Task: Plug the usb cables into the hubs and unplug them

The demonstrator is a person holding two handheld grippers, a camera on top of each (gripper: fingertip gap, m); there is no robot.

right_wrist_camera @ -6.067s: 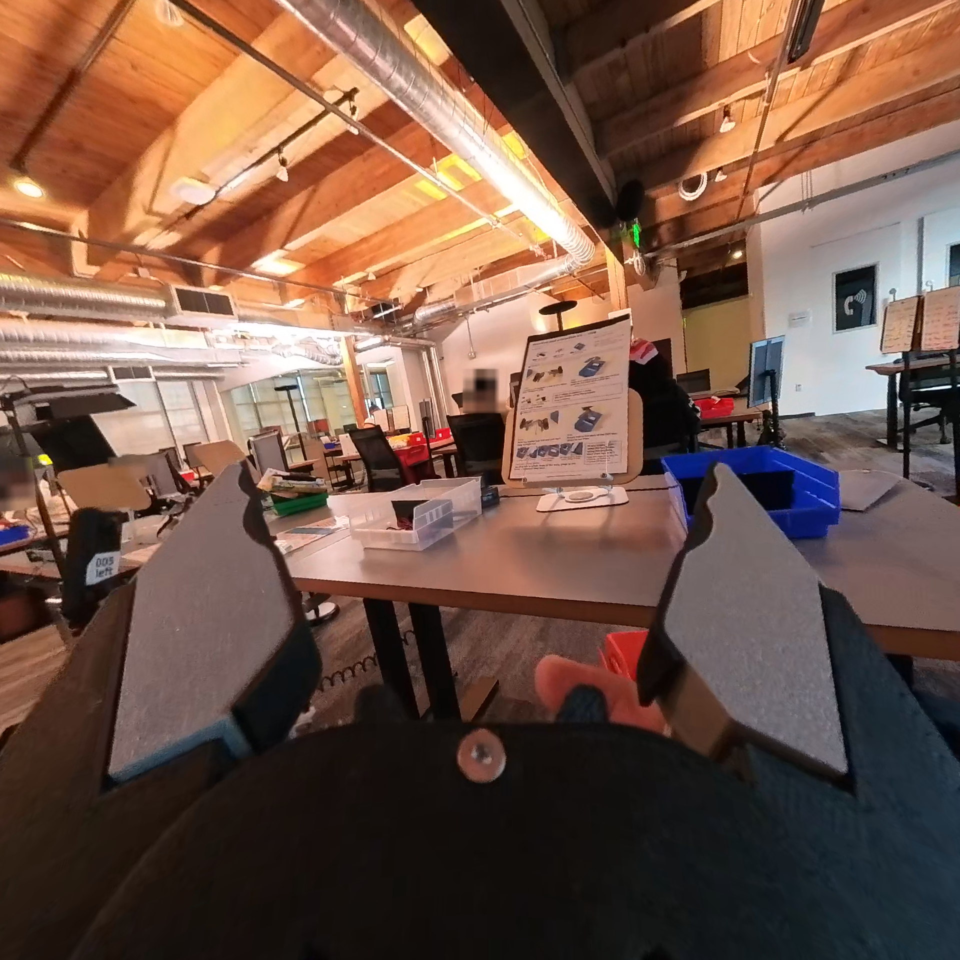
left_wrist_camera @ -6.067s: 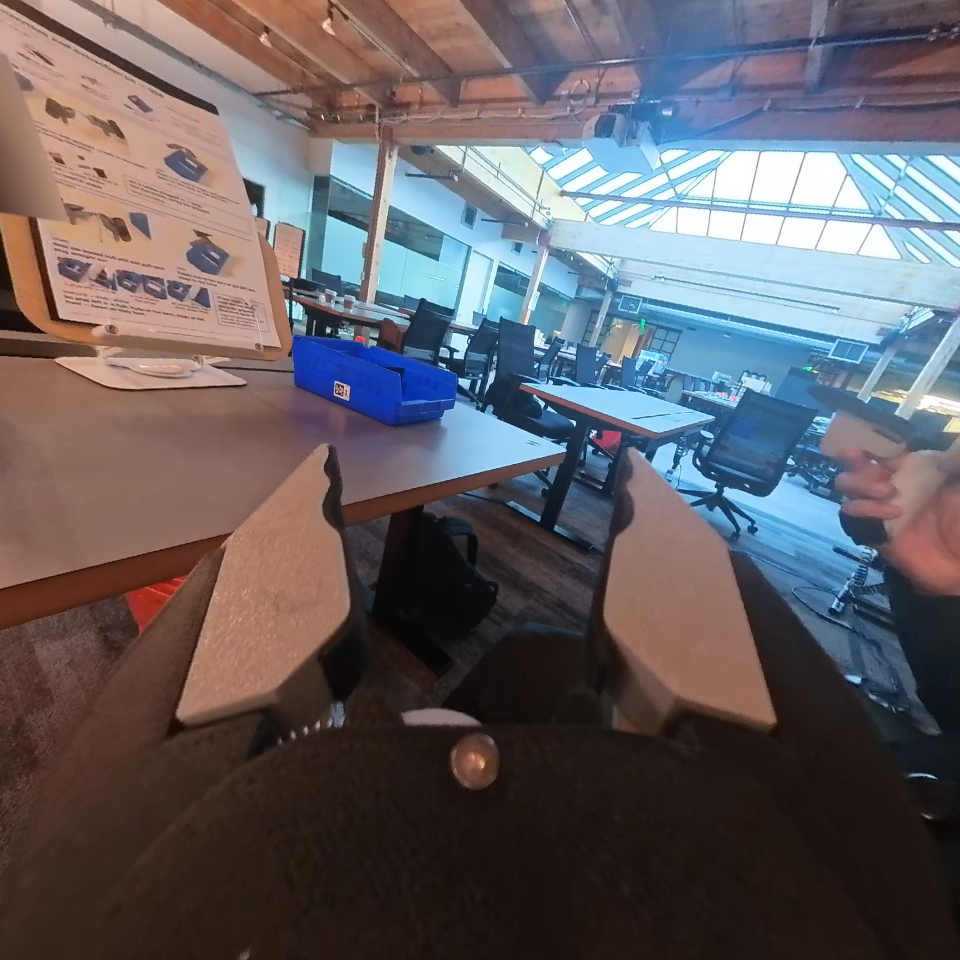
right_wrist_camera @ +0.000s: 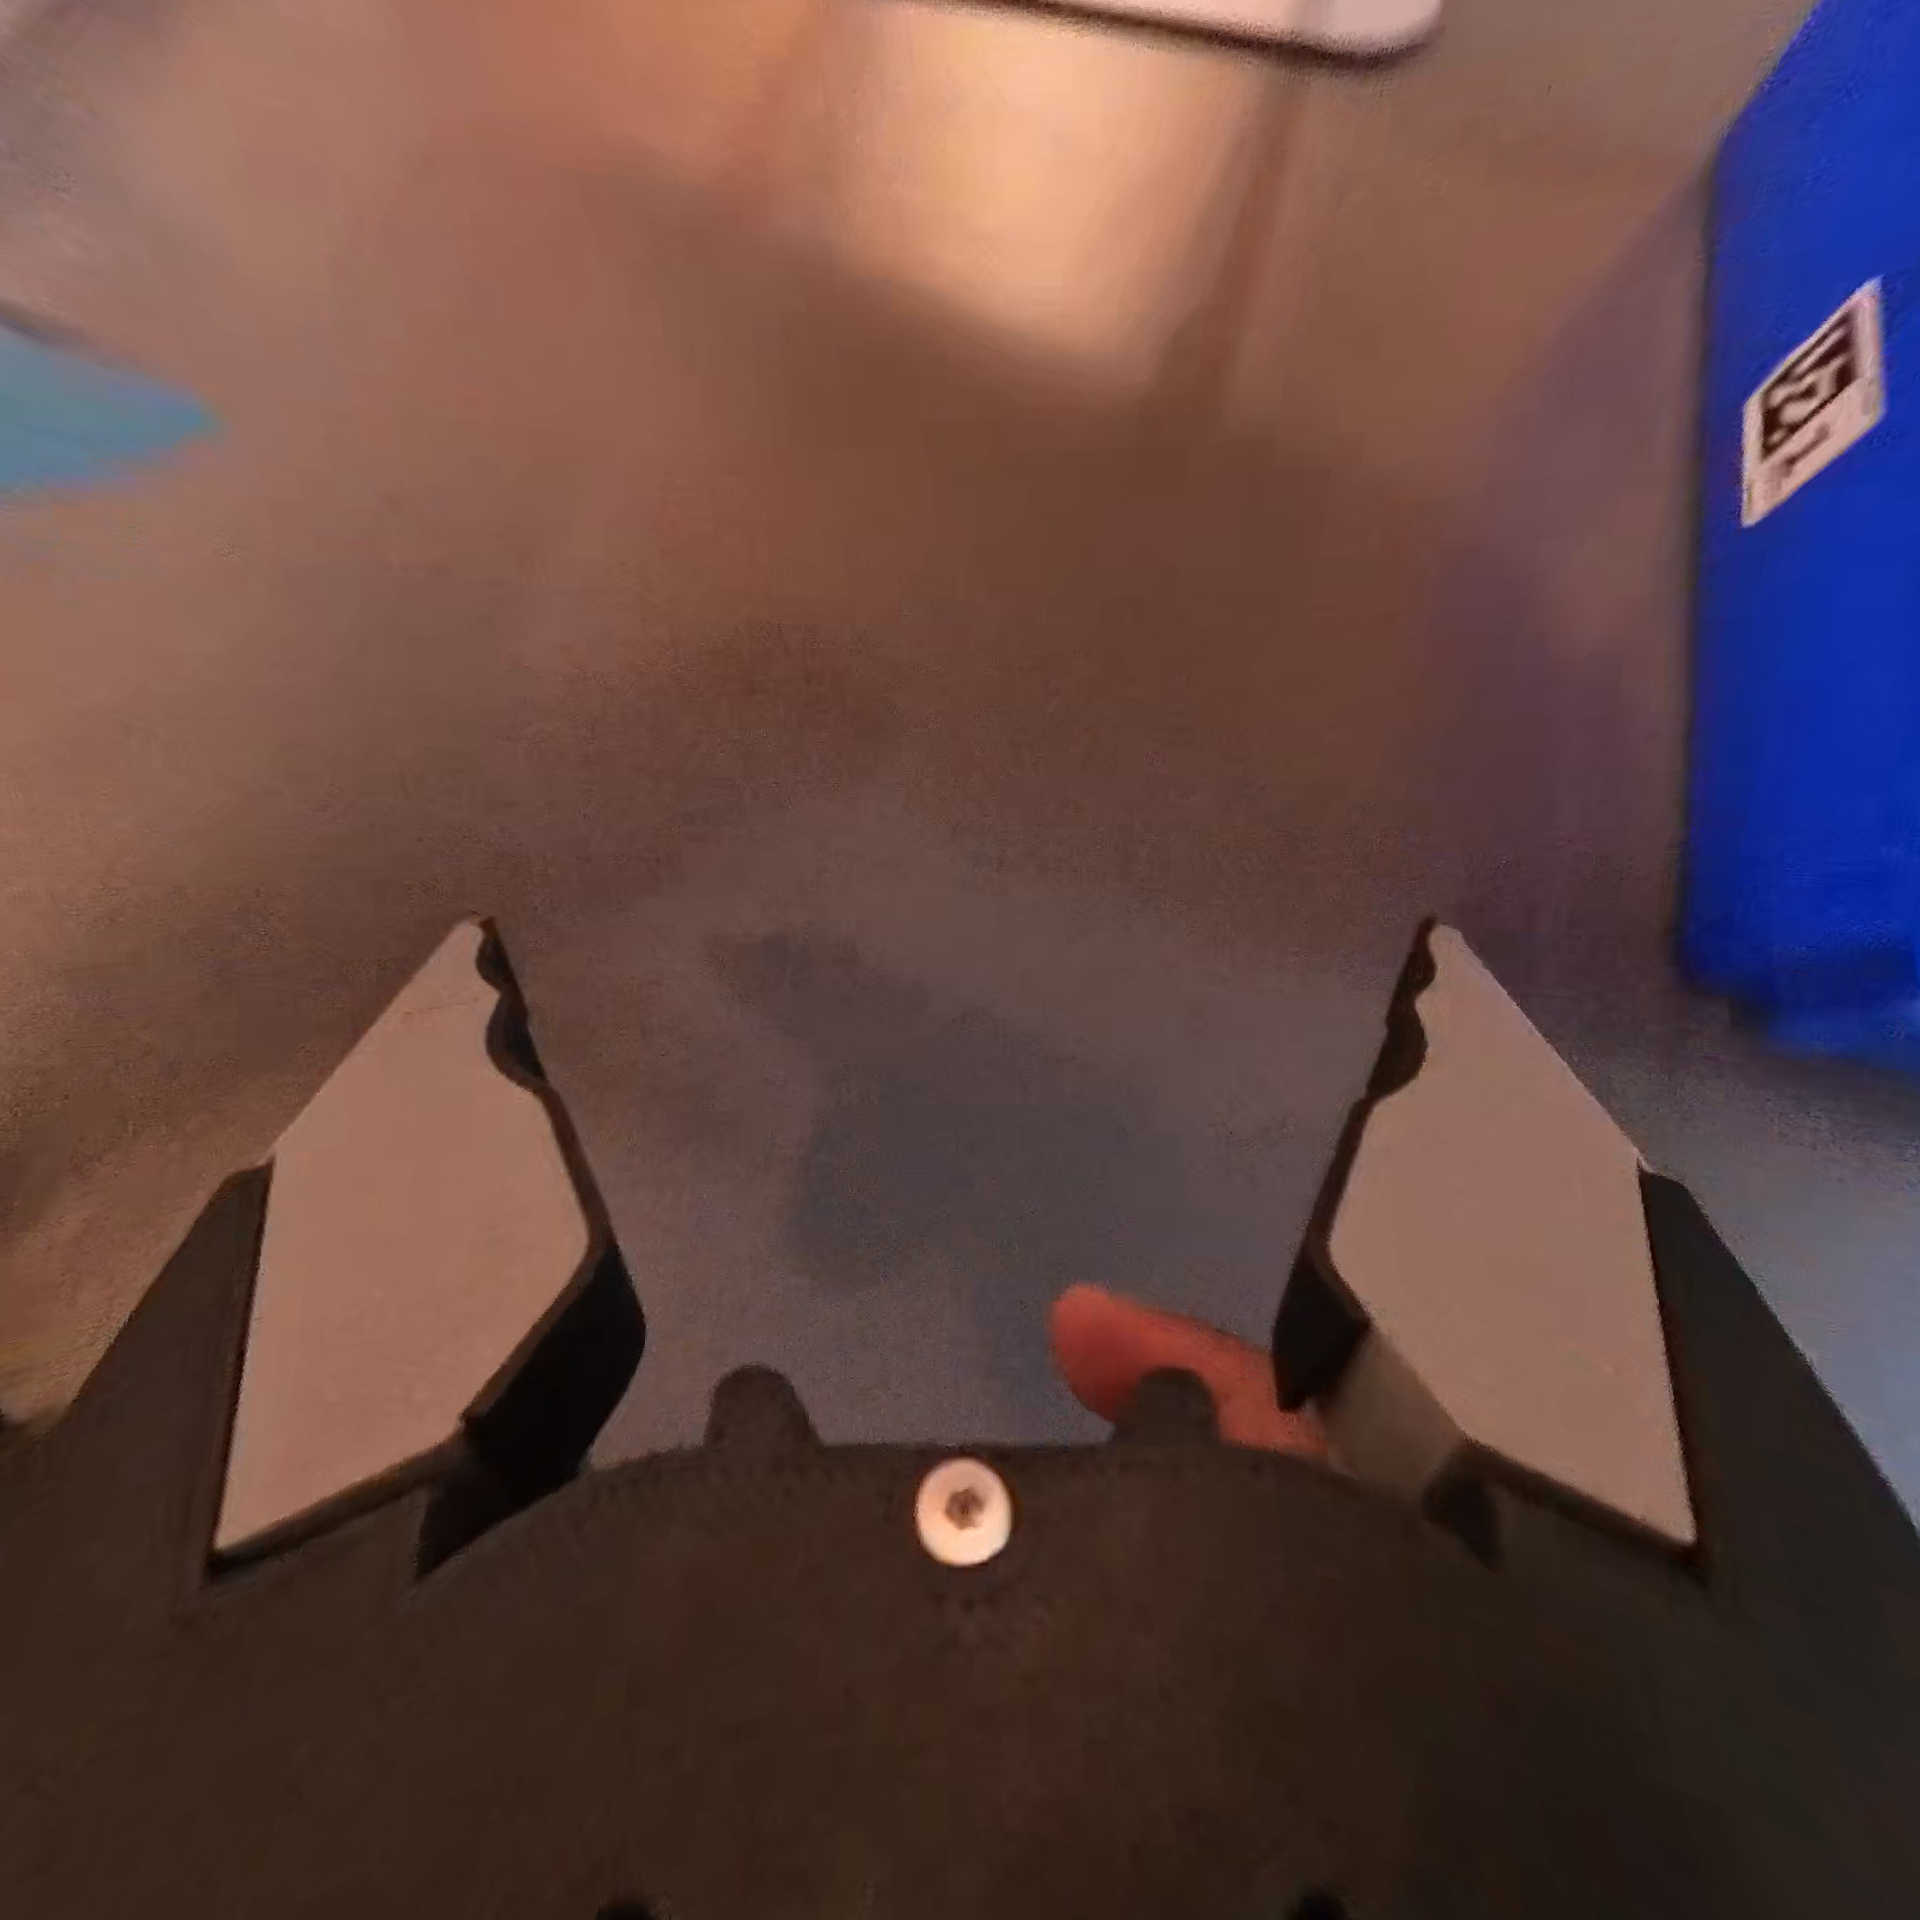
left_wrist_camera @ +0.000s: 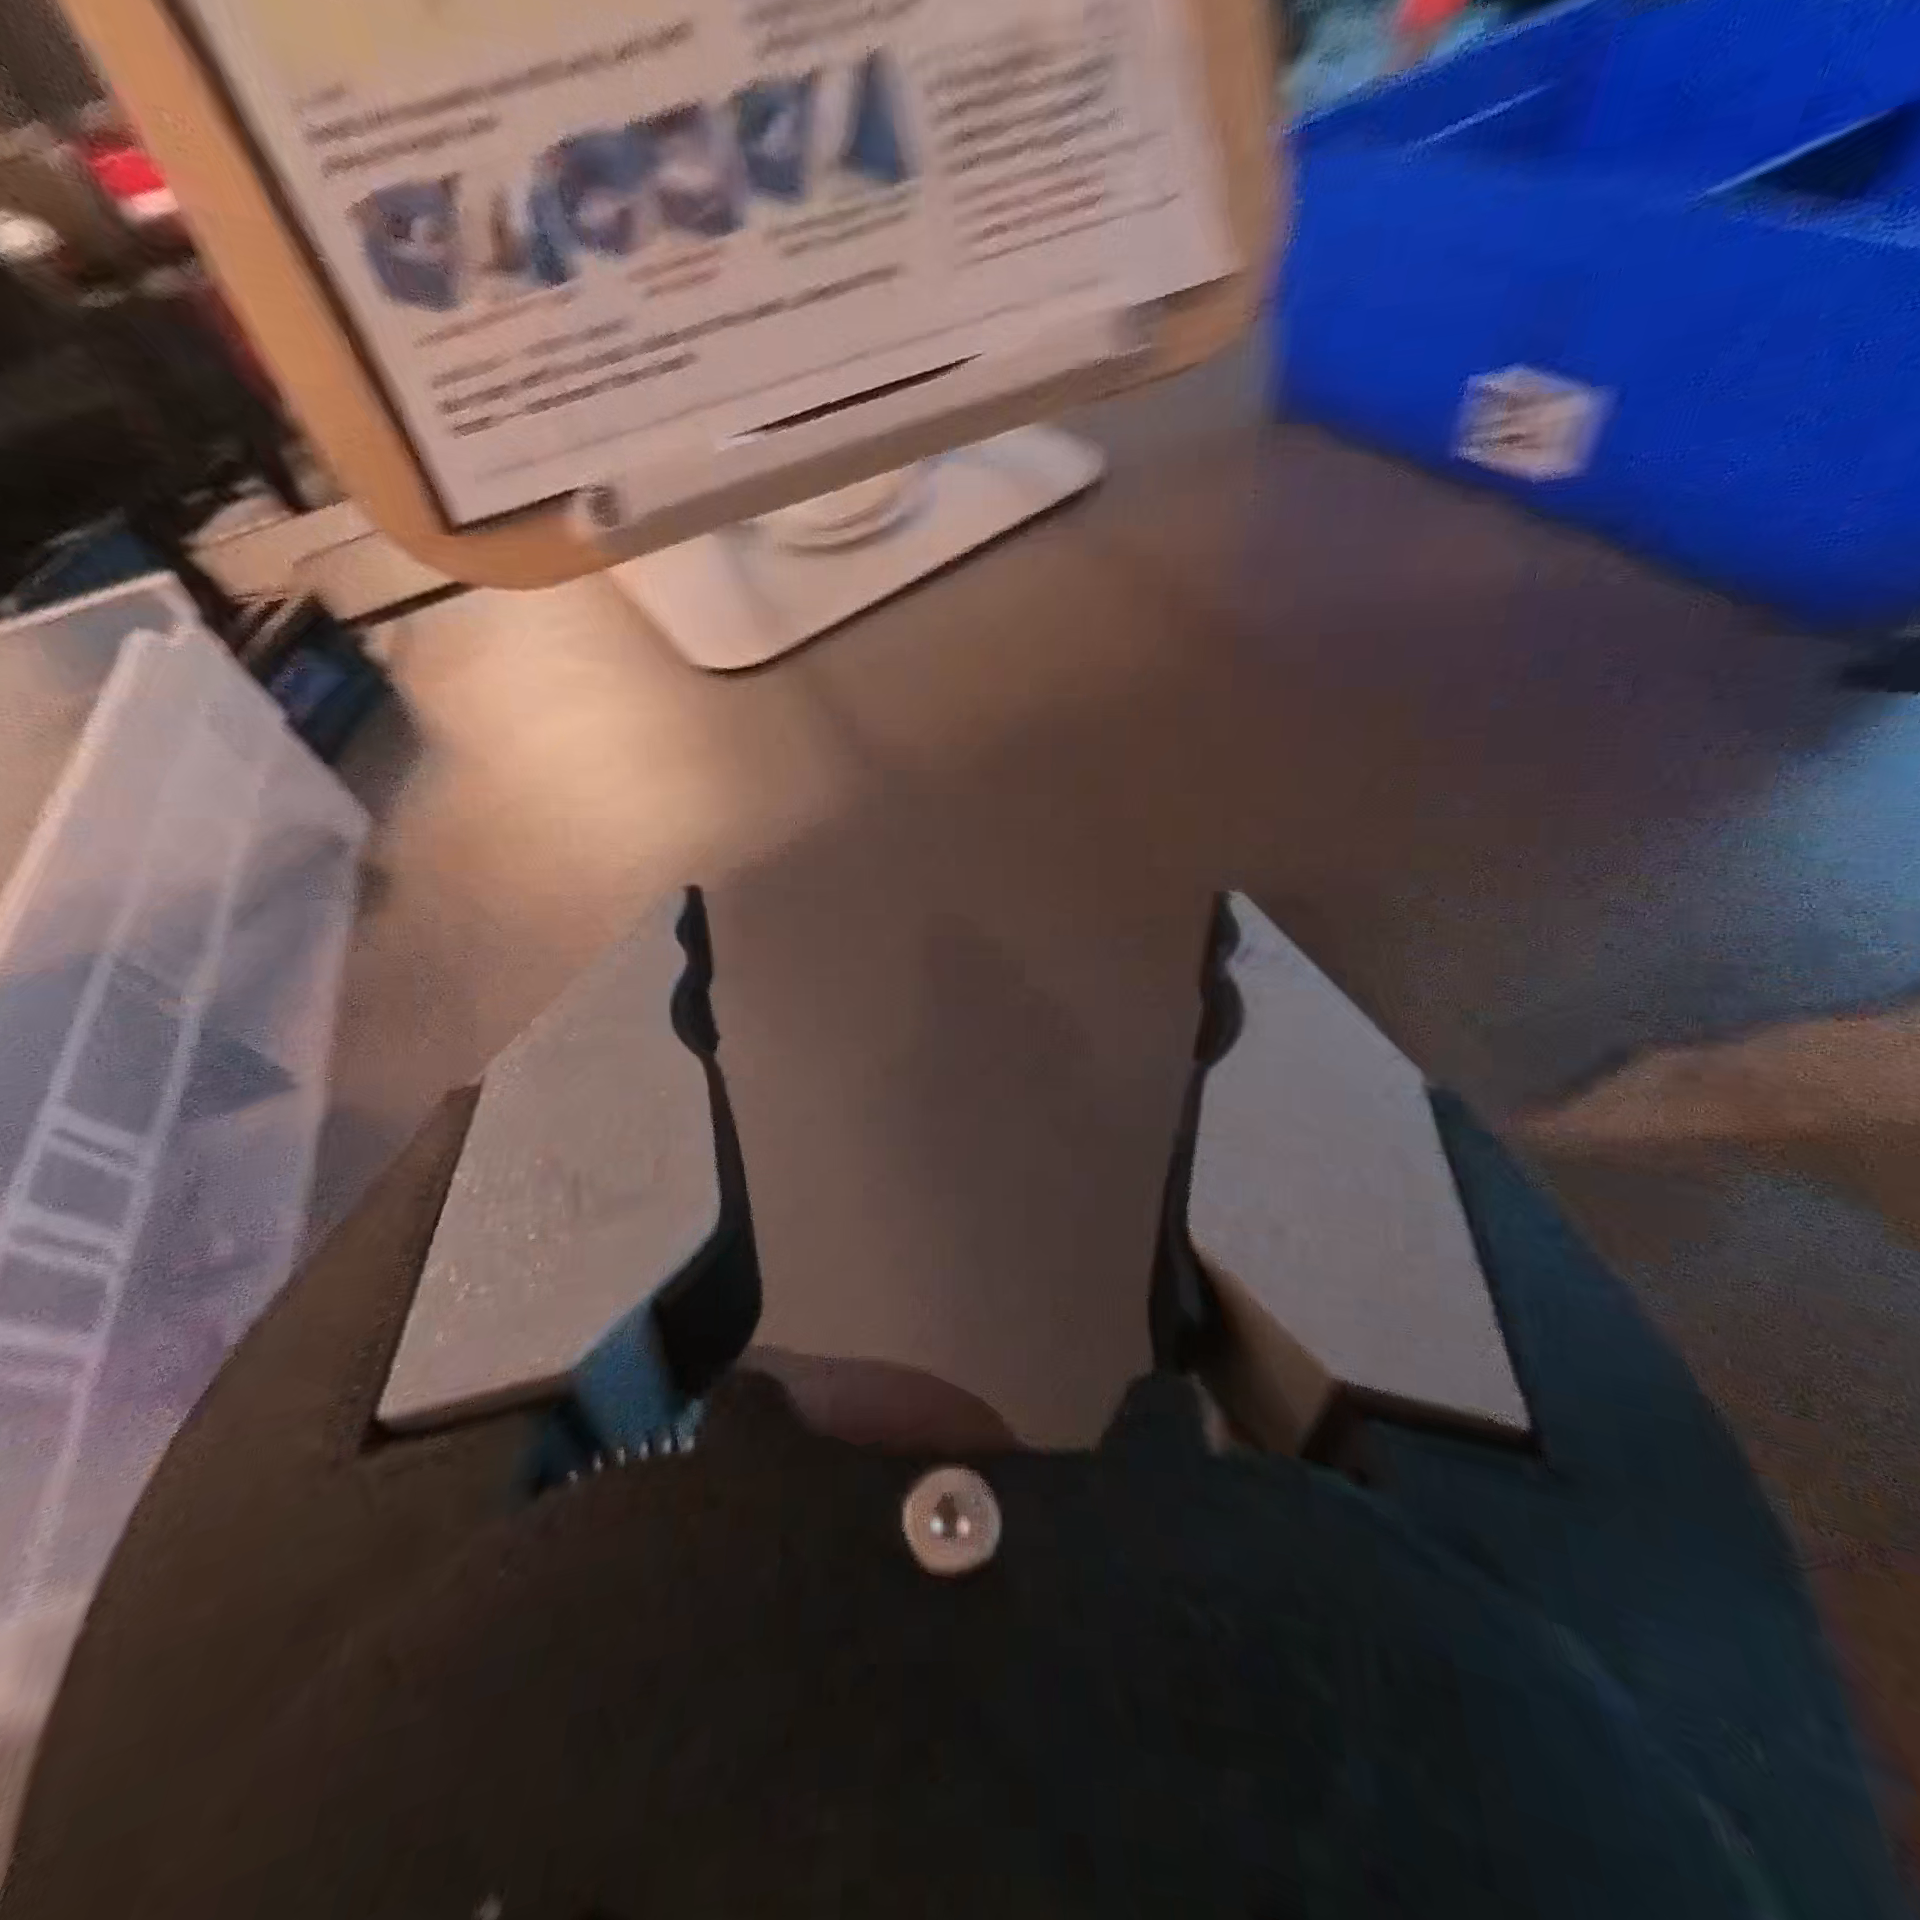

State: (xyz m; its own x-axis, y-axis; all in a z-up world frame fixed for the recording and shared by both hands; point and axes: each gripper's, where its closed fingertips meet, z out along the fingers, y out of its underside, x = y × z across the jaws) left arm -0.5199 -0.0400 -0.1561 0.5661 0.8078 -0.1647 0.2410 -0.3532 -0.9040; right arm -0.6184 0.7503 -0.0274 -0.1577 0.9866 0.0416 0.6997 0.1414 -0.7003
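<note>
1. Left wrist view: the left gripper (left_wrist_camera: pixel 956 914) is hanging over the grey-brown table (left_wrist_camera: pixel 1039 790), its jaws standing moderately apart with nothing between them and touching nothing.
2. Same view, blurred: an instruction sheet on a tan board (left_wrist_camera: pixel 727 239) is standing on a white base (left_wrist_camera: pixel 862 561) beyond the fingertips; a blue bin (left_wrist_camera: pixel 1621 312) is sitting to the upper right; a clear plastic box (left_wrist_camera: pixel 156 987) is lying at the left edge, with dark contents too blurred to identify.
3. Right wrist view: the right gripper (right_wrist_camera: pixel 956 935) is pointing down at the table (right_wrist_camera: pixel 831 623), jaws spread wide and empty.
4. Same view: the blue bin (right_wrist_camera: pixel 1808 675), bearing a white sticker, is standing at the right; a fingertip (right_wrist_camera: pixel 1101 1340) is showing by the right finger's base.
5. USB cables and hubs: not discernible in either view.
</note>
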